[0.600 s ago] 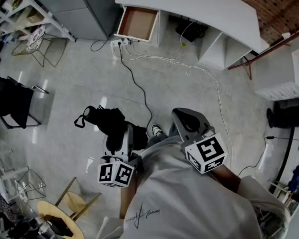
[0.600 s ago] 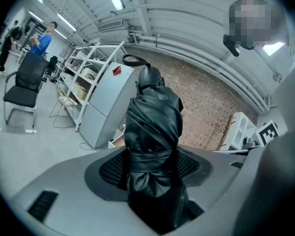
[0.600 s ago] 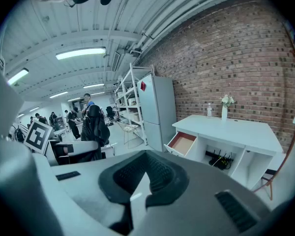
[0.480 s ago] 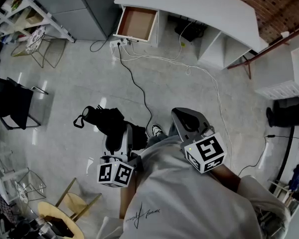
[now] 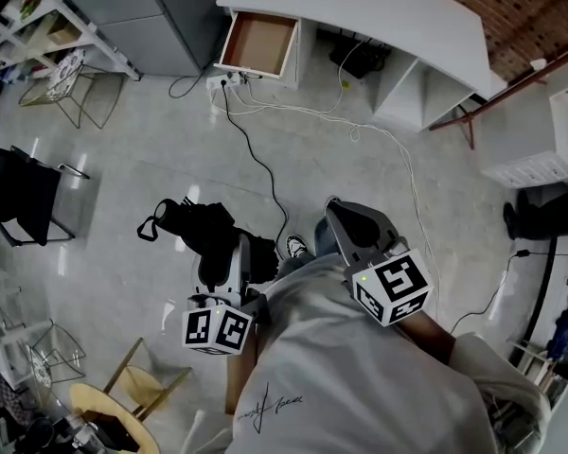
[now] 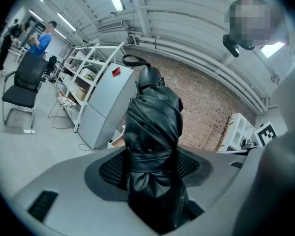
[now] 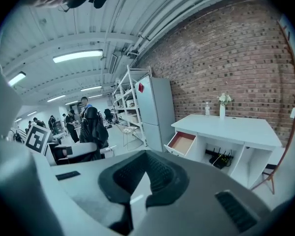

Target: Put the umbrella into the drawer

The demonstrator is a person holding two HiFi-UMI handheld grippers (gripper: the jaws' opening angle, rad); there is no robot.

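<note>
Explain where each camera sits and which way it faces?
Head view: on the person's head, facing steeply down at the grey floor; white shirt, left gripper, right gripper show.
Left gripper view: rides the left gripper, looking along jaws shut on a black folded umbrella.
Right gripper view: rides the right gripper, looking past shut, empty jaws at the white desk.
Shared: head and right gripper views show the desk's open brown-bottomed drawer.

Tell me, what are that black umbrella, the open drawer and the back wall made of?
The umbrella: seemingly thin coated fabric, glossy black; it creases and catches light. The drawer: probably white-painted board outside, with a matte brown, wood-like bottom. The wall: bare red brick, with mortar lines showing.
</note>
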